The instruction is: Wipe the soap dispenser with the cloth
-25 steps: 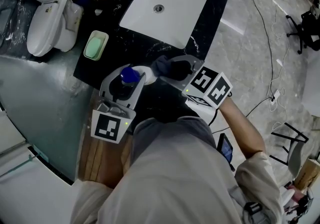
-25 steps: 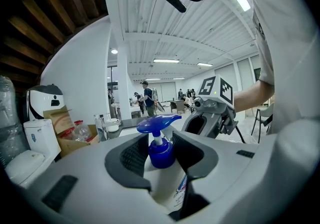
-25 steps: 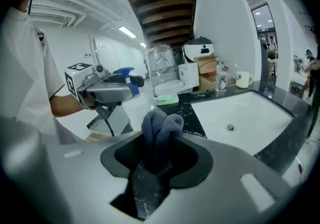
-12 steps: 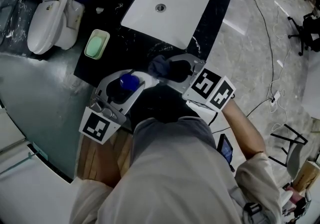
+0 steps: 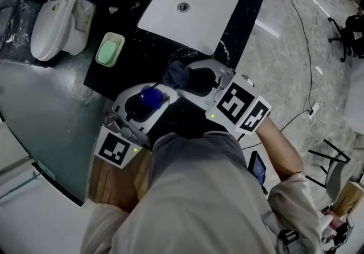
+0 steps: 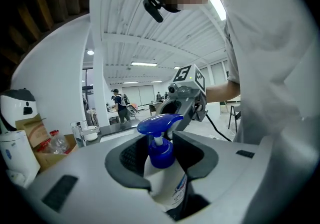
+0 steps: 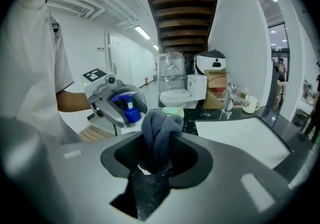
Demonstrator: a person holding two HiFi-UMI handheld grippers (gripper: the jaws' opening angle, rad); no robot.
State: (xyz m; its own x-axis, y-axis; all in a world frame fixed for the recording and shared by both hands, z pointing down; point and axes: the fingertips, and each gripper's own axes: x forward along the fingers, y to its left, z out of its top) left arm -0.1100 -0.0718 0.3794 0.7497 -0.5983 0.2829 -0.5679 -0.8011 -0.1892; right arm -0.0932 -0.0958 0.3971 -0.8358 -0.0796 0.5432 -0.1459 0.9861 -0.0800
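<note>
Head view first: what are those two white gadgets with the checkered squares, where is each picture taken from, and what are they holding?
There is no robot here. A person holds a two-jaw gripper in each hand, and the checkered cubes are part of those grippers. The head view looks down from a camera on the person's head. The other two pictures come from a camera on each gripper. The left gripper is clamped on a soap dispenser with a blue pump. The right gripper pinches a grey cloth. Below them is a black counter with a white sink and a green soap dish.
</note>
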